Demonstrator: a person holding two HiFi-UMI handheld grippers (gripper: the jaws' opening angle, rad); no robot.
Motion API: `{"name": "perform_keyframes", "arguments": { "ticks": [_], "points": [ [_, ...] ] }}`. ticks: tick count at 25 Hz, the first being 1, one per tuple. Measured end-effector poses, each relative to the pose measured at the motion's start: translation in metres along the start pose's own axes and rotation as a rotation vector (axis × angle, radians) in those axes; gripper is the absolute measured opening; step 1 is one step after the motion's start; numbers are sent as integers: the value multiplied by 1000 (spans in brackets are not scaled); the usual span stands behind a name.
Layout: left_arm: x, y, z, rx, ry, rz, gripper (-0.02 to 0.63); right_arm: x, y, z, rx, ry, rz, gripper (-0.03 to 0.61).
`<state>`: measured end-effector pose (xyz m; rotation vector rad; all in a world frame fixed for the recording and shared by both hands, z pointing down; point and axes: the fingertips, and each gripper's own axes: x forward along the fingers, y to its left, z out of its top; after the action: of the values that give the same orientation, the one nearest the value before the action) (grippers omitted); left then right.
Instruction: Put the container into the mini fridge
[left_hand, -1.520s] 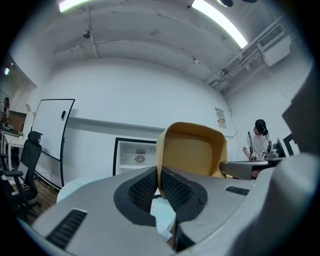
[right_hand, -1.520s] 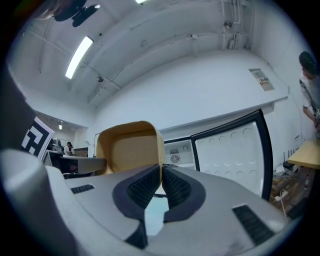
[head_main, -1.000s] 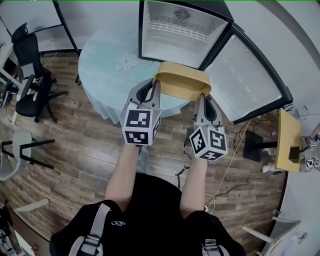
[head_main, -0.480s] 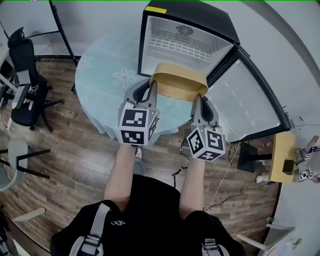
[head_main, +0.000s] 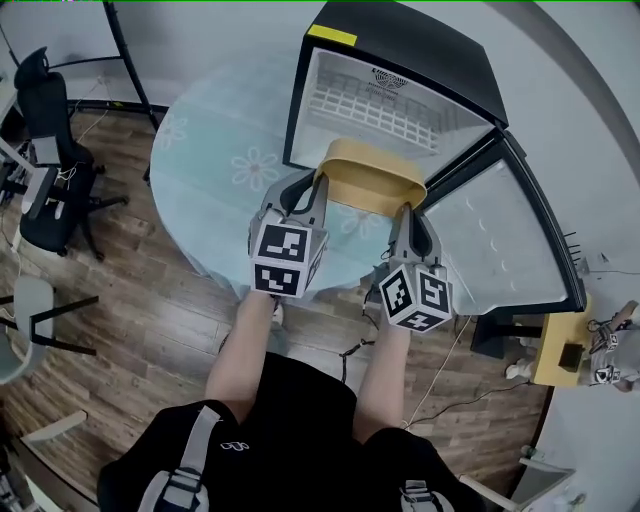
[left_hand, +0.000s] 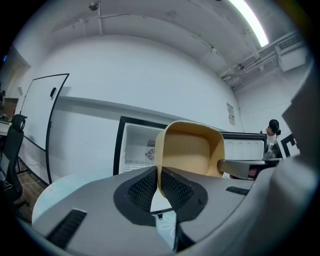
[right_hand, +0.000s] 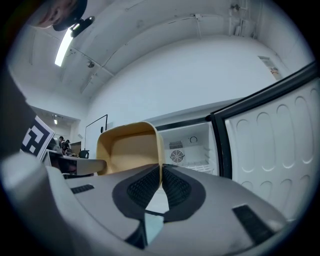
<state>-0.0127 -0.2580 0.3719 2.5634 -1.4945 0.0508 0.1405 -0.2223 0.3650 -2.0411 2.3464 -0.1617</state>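
I hold a tan, tub-shaped container (head_main: 370, 176) with both grippers, above the round table and just in front of the open mini fridge (head_main: 400, 95). My left gripper (head_main: 318, 186) pinches the container's left wall. Its jaws are easing open, though the pads still press on the wall (left_hand: 159, 172). My right gripper (head_main: 408, 210) is shut on the right wall (right_hand: 161, 172). In both gripper views the container (left_hand: 192, 150) (right_hand: 130, 150) rises ahead, with the white fridge interior (left_hand: 137, 150) (right_hand: 192, 147) and its wire shelf behind.
The fridge door (head_main: 505, 245) swings open to the right. The fridge stands on a round table with a pale flowered cloth (head_main: 215, 150). A black office chair (head_main: 45, 160) is at left, and a small yellow stand (head_main: 560, 350) and floor cables at right.
Both grippers and the container have moved closer to the fridge opening; the container's far rim now overlaps the fridge's lower front edge. The grip looks the same.
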Motion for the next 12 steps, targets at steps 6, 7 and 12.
{"name": "perform_keyframes", "arguments": {
  "ticks": [6, 7, 12],
  "points": [
    [31, 20, -5, -24, 8, -7, 29, 37, -4, -1, -13, 14, -28, 17],
    [36, 25, -4, -30, 6, -6, 28, 44, -2, -1, -18, 16, -29, 17],
    [58, 48, -4, -54, 8, -1, 26, 73, 2, -3, -30, 30, -30, 17]
  ]
}}
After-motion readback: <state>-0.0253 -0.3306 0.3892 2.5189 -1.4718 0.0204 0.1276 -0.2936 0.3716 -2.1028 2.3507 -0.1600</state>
